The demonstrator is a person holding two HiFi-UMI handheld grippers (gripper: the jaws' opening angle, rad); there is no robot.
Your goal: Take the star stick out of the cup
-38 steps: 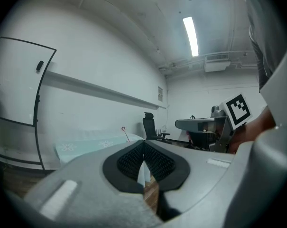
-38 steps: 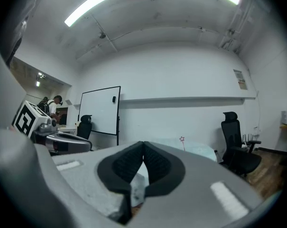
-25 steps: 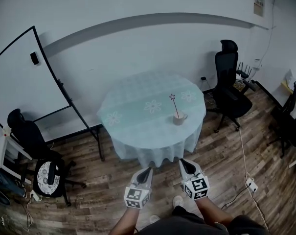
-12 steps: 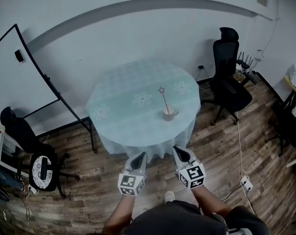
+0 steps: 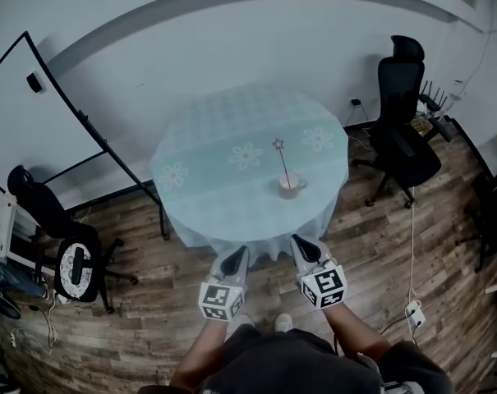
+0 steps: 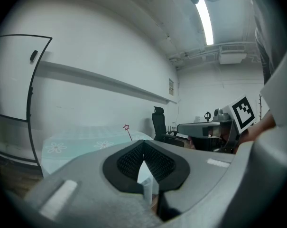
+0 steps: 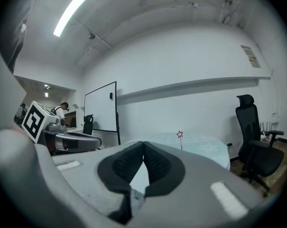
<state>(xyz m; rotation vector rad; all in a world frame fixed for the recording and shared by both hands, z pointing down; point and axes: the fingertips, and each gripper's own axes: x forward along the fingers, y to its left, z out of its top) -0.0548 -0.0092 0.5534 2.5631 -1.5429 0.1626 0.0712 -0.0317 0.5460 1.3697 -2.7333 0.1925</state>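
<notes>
Hanging empty, the left gripper (image 5: 237,254) and right gripper (image 5: 302,245) have their jaws closed. Tugging the star stick (image 5: 282,162) sideways may topple its cup (image 5: 291,188).

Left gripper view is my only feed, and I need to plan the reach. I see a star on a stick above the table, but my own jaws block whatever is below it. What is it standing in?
Observer: The head view shows the star stick standing in a cup, which sits on the near right part of the round table.
Operator: I only see the right gripper side-on. Is it open for the grab?
Observer: No. The right gripper view shows the right gripper with its jaws together at the tips and nothing between them.
</notes>
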